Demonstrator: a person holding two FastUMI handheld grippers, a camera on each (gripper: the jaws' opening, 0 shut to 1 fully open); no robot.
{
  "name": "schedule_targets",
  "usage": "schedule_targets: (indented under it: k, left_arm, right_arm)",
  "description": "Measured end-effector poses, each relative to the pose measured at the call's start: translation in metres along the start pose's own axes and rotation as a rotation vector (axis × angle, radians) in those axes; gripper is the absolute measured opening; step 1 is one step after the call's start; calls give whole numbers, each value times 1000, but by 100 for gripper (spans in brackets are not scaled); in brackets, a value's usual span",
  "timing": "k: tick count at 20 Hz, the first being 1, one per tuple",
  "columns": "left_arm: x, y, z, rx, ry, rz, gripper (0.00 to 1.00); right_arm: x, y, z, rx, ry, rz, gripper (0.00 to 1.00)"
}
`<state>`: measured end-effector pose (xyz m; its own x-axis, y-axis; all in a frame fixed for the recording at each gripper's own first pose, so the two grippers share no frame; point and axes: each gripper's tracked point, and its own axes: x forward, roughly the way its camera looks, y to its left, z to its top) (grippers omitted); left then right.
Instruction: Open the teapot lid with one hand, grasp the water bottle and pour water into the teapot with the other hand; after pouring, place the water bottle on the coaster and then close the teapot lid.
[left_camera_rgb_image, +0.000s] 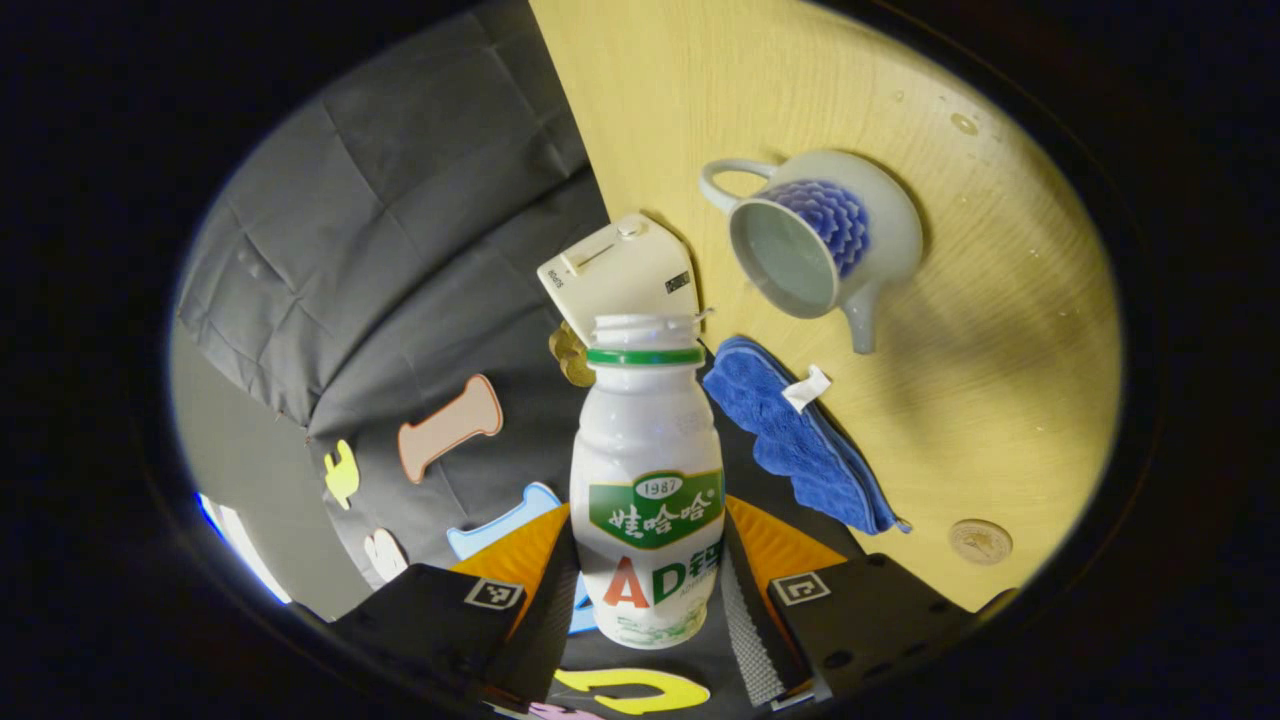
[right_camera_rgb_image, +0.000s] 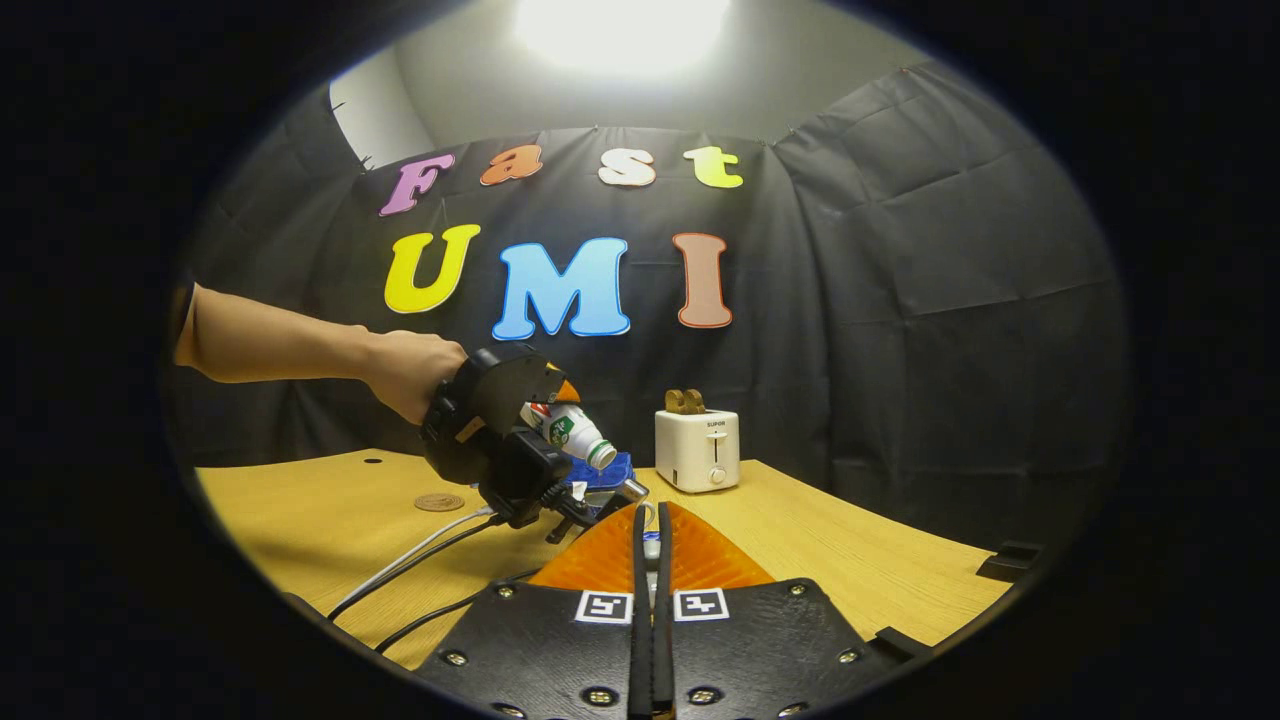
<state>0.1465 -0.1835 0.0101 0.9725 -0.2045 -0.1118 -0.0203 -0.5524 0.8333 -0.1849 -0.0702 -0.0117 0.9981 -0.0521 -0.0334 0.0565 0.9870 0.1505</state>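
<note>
My left gripper (left_camera_rgb_image: 648, 525) is shut on a white water bottle (left_camera_rgb_image: 645, 440) with a green neck ring and no cap, tilted so its mouth points toward the teapot (left_camera_rgb_image: 820, 235). The teapot is pale with a blue pattern; it stands on the wooden table (left_camera_rgb_image: 1000, 400) with its mouth open and no lid on it. In the right gripper view a hand holds that gripper (right_camera_rgb_image: 500, 430) with the bottle (right_camera_rgb_image: 570, 430) slanting down to the right. My right gripper (right_camera_rgb_image: 651, 518) is closed tight, a small pale piece of the teapot lid (right_camera_rgb_image: 652, 546) pinched between its fingers. A round brown coaster (left_camera_rgb_image: 980, 541) (right_camera_rgb_image: 440, 502) lies on the table.
A blue cloth (left_camera_rgb_image: 790, 430) (right_camera_rgb_image: 605, 468) lies beside the teapot. A white toaster (left_camera_rgb_image: 620, 270) (right_camera_rgb_image: 697, 448) stands at the table's back edge against the black wall. Water drops (left_camera_rgb_image: 965, 122) dot the table. Cables (right_camera_rgb_image: 420, 560) trail across the near table.
</note>
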Motion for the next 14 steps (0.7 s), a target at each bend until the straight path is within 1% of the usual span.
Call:
schedule_targets:
  k: [7,8,9,10,12,14]
  left_arm:
    - [6,-9,2,-27,-8,-23,80]
    - [6,-12,4,-33,-14,-29,75]
    - [7,-14,5,-37,-18,-34,80]
    - [8,-18,5,-42,-18,-42,75]
    - [9,-23,6,-57,-22,-51,75]
    - [10,-28,8,-95,-28,-55,75]
  right_arm:
    - [2,0,-1,-5,6,3,1]
    - [2,0,-1,-3,6,2,1]
    - [2,1,-1,-3,5,3,1]
    - [2,1,0,-5,3,1,1]
    - [2,1,2,-8,-3,-1,1]
    - [2,1,2,-8,-4,-1,1]
